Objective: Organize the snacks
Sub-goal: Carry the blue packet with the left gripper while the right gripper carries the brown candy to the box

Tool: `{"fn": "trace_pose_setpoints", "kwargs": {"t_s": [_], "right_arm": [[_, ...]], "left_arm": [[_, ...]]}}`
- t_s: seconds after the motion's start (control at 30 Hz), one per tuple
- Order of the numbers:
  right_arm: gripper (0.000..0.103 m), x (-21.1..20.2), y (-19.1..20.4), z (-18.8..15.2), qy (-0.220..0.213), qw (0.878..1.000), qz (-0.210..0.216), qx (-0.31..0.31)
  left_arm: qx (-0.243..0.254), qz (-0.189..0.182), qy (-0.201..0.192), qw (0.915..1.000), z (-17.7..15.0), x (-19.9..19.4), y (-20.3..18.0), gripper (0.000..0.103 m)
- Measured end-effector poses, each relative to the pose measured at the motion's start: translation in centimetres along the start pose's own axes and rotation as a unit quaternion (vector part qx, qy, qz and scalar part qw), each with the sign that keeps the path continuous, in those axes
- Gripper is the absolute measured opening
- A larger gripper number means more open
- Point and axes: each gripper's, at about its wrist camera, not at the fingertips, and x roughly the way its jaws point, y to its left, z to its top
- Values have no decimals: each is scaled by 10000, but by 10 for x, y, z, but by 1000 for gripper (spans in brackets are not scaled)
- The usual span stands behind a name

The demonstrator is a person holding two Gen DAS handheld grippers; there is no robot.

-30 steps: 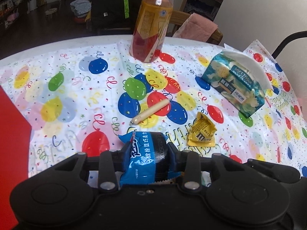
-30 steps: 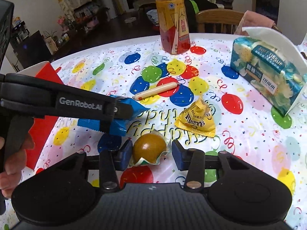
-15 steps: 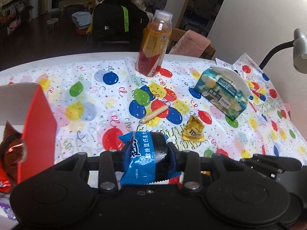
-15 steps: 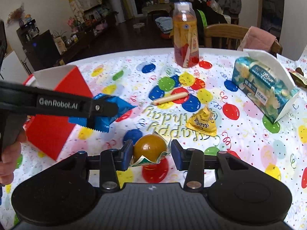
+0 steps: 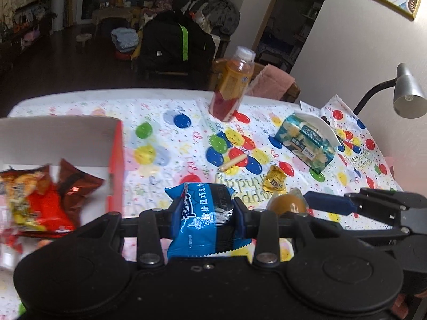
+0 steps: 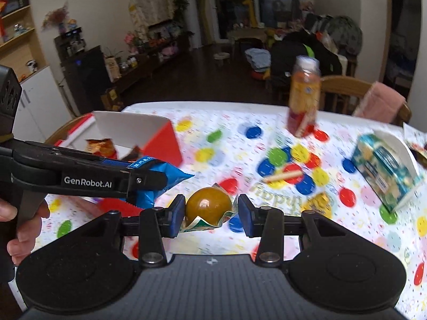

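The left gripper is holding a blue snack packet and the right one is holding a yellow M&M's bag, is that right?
Not quite. The left gripper does hold the blue snack packet, but the right gripper holds a round brown wrapped snack, per the right wrist view. The yellow M&M's bag lies on the table.

Left tongs [image 5: 206, 210] clamped tight on a packet; right tongs [image 6: 210, 213] loosely straddling a round snack.

red box [image 5: 116, 157] cut off at left edge, packets inside blurred, bottle [image 6: 304, 96] motion-smeared in right view
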Motion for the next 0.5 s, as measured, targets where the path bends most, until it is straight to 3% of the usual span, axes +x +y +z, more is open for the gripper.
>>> {"fn": "trace_pose_setpoints", "kwargs": {"t_s": [0.5], "right_arm": [[42,9,95,31,-170,9976,399,-535]], "left_arm": [[-284,381,-499,9976,-4,-78,80,36]]}}
